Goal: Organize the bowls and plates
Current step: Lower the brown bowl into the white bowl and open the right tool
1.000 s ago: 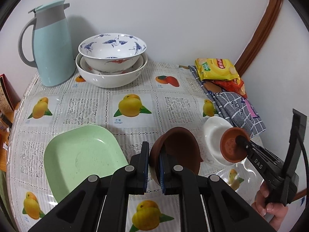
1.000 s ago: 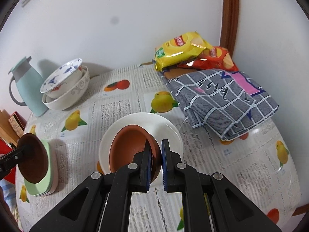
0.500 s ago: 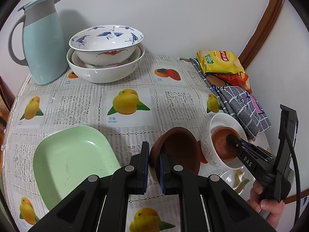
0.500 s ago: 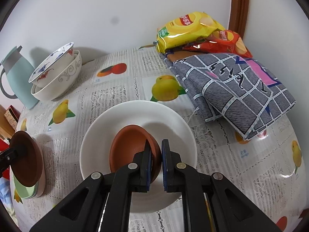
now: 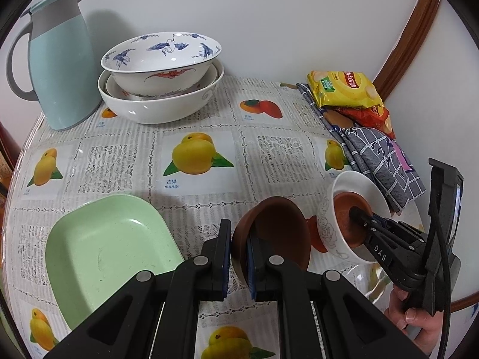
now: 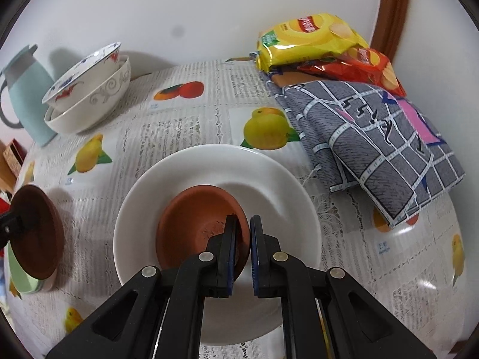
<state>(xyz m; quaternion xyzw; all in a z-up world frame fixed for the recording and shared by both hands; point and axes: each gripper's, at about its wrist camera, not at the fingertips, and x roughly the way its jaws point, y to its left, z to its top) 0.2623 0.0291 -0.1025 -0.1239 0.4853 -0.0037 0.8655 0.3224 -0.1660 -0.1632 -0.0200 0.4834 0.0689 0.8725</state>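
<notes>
Two small bowls in hand: one per gripper, each pinched by its rim wall, one finger inside and one outside.
Left gripper [image 5: 239, 249]: clenched on a dark brown round clay-coloured small bowl [image 5: 278, 230], held tilted on edge above the tablecloth, between the green dish and the white bowl. Rim grip is probably chosen because the bowl is too wide to span.
Right gripper [image 6: 243, 239]: fingers closed on the near wall of a terracotta-orange round small bowl [image 6: 197, 227]. This bowl sits inside a white glazed round bowl with a faint floral outline [image 6: 269, 185]; whether its base is fully seated on the white floor I cannot tell.
Placement logic: small into large suggests nesting by size, which saves table area.
Other nested stack: blue-crane-patterned white porcelain bowl [image 5: 161, 56] rests in a wider white bowl with a grey swirl [image 5: 167, 104], at the back near the wall, just beside a pale blue insulated jug with a grey handle [image 5: 60, 68].
Pale green rounded-square plastic dish [image 5: 104, 251]: lies flat, near front left, empty inside.
Clutter at right: yellow crisp packet [image 6: 308, 42] over a red packet, both on a grey checked folded cloth [image 6: 374, 137], touching or nearly touching the white bowl's far side.
Surface: fruit-print lace-pattern tablecloth [image 5: 269, 155].
Judged stage: terracotta bowl about to be let go; brown bowl likely to follow on top of it.
Risk: the tilted brown bowl could slip in a rim pinch.
</notes>
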